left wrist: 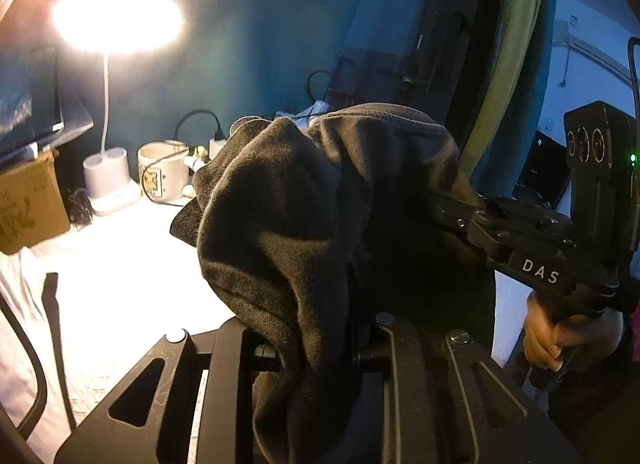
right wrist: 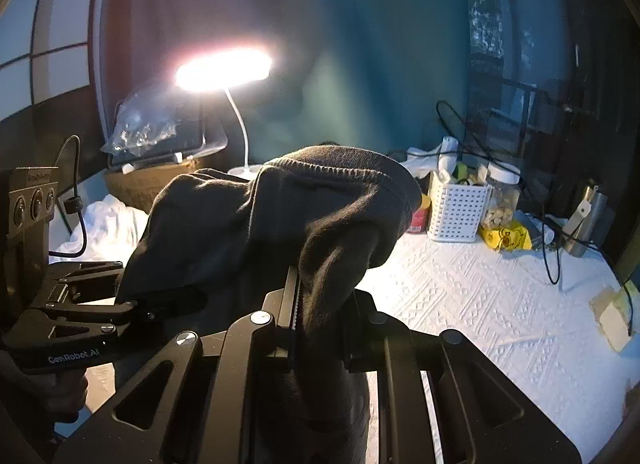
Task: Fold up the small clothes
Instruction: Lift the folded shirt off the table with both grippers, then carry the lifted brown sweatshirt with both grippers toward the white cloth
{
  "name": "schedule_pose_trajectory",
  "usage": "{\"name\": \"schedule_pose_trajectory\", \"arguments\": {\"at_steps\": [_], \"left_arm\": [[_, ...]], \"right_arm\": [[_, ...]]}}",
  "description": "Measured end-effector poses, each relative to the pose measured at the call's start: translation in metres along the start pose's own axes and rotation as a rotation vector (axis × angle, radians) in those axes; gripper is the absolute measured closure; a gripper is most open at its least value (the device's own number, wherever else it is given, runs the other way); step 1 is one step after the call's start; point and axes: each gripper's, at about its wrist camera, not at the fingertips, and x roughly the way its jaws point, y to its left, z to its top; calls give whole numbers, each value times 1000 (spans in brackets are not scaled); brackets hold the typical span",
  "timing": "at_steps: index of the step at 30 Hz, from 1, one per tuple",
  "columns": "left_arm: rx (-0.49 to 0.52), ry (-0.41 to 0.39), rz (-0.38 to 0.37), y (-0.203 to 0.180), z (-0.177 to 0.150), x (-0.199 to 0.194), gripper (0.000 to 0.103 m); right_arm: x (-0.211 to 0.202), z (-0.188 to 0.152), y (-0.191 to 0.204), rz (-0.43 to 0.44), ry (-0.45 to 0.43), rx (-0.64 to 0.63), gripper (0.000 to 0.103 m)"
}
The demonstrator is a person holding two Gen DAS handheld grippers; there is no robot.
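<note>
A dark grey-brown knit garment (left wrist: 304, 200) hangs bunched in the air above the white table, held between both grippers. My left gripper (left wrist: 320, 348) is shut on one part of it; the cloth drapes over its fingers and hides the tips. My right gripper (right wrist: 316, 312) is shut on another part of the same garment (right wrist: 280, 216), tips also hidden by cloth. In the left wrist view the right gripper (left wrist: 448, 216) reaches in from the right into the cloth. In the right wrist view the left gripper (right wrist: 160, 304) reaches in from the left.
A lit white desk lamp (left wrist: 116, 20) stands at the back, with a cup (left wrist: 162, 168) and a cardboard box (left wrist: 28, 208) beside it. A white textured table cover (right wrist: 500, 304), a white basket (right wrist: 456, 208), a jar (right wrist: 500, 196), cables and white cloth (right wrist: 108, 224) lie around.
</note>
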Motion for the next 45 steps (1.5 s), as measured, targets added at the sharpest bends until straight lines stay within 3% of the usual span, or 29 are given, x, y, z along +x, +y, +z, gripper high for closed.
{"name": "schedule_pose_trajectory", "arguments": {"at_steps": [11, 24, 37, 45], "left_arm": [[9, -96, -13, -9, 5, -37, 83], [106, -226, 14, -17, 14, -81, 84], [114, -319, 61, -5, 15, -132, 84], [151, -347, 138, 12, 10, -168, 84]], "right_arm": [[-47, 13, 13, -3, -93, -15, 87], [-91, 32, 43, -19, -201, -61, 87], [-116, 56, 93, 17, -286, -145, 87], [-123, 62, 129, 65, -328, -183, 87]]}}
